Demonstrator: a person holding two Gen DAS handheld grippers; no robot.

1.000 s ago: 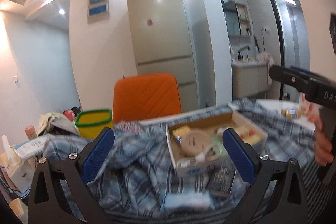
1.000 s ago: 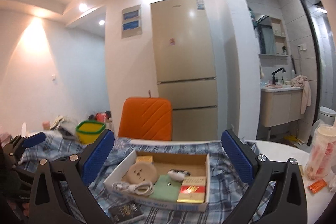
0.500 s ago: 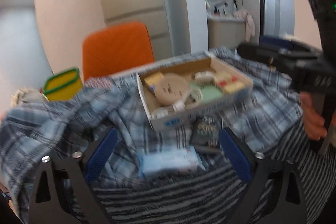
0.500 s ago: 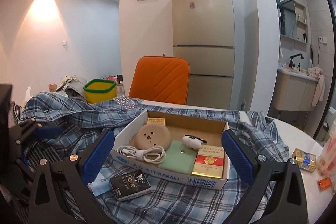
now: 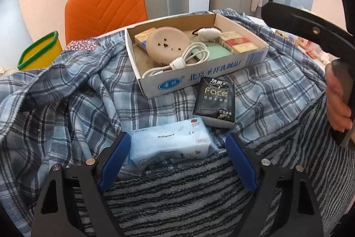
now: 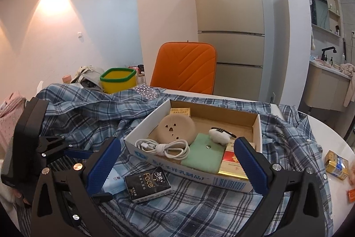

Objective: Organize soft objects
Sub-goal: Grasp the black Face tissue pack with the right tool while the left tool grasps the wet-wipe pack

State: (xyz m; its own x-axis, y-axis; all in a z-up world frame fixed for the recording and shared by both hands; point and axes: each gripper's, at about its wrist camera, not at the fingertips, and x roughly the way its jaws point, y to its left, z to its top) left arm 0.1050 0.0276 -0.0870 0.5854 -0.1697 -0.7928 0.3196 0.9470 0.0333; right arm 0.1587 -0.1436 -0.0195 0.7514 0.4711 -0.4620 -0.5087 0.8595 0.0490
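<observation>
Since a second ago your left gripper (image 5: 176, 162) has dipped toward the blue pack (image 5: 170, 147), jaws closing with it between them, pads not yet pressing. It lies on the shirt (image 5: 73, 101), before the box (image 5: 199, 79) (likely its home). Your right gripper (image 6: 175, 167) hovers open, empty.

Two tissue packs (image 5: 172, 146) (image 5: 214, 102), one box (image 5: 199, 77)

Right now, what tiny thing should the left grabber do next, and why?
Probably finish closing on the light blue tissue pack. The left gripper has the pack between its blue pads, its jaws are closing, and the pads don't seem to press it yet. The black Face pack lies just beyond.
</observation>
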